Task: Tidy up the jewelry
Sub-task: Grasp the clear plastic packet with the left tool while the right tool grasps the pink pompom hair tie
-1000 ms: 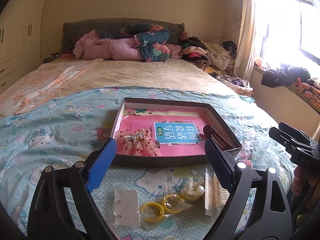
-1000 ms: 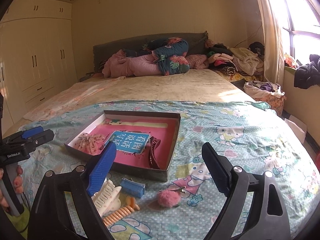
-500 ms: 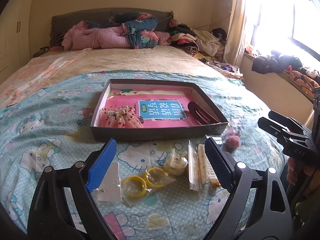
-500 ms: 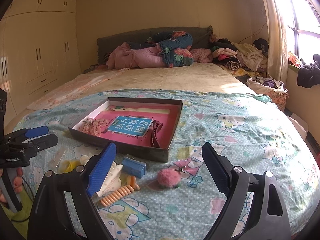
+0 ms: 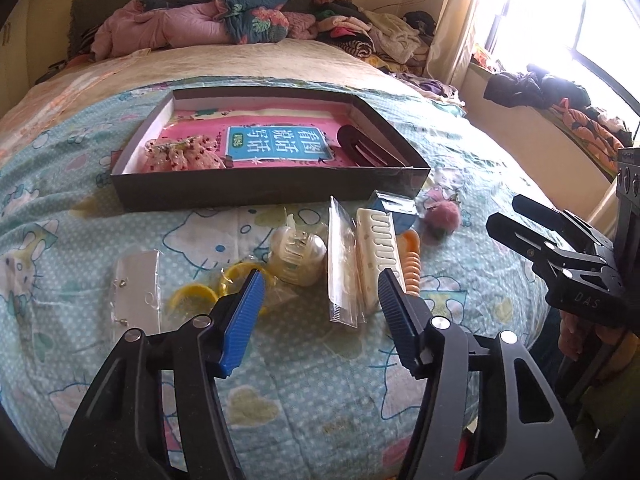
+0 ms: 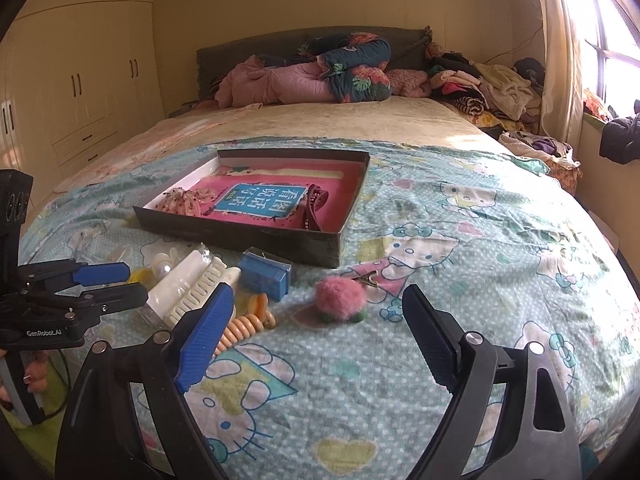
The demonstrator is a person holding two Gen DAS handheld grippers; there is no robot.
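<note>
A dark shallow box [image 5: 272, 190] with a pink lining sits on the bed; it holds a pink spotted bow [image 5: 182, 154] and a dark red hair clip [image 5: 366, 148]. In front of it lie a pearl claw clip [image 5: 298, 254], yellow rings in a bag [image 5: 224, 288], a white comb clip [image 5: 376, 252], an orange clip [image 5: 412, 260], an earring card [image 5: 134, 288] and a pink pompom [image 5: 442, 218]. My left gripper [image 5: 320, 284] is open, just before the claw clip. My right gripper [image 6: 318, 304] is open, just before the pompom [image 6: 340, 300]; the box [image 6: 260, 236] is beyond.
A small blue box [image 6: 266, 274] lies beside the comb clip. The bedspread [image 6: 480, 260] is patterned blue. Folded quilts [image 6: 320, 76] and a clothes pile [image 6: 488, 84] lie at the headboard. A wardrobe [image 6: 80, 80] stands left, a window [image 5: 580, 12] right.
Both grippers have drawn back from the box and dropped towards the loose items. The left gripper's fingers now stand closer together, still open.
</note>
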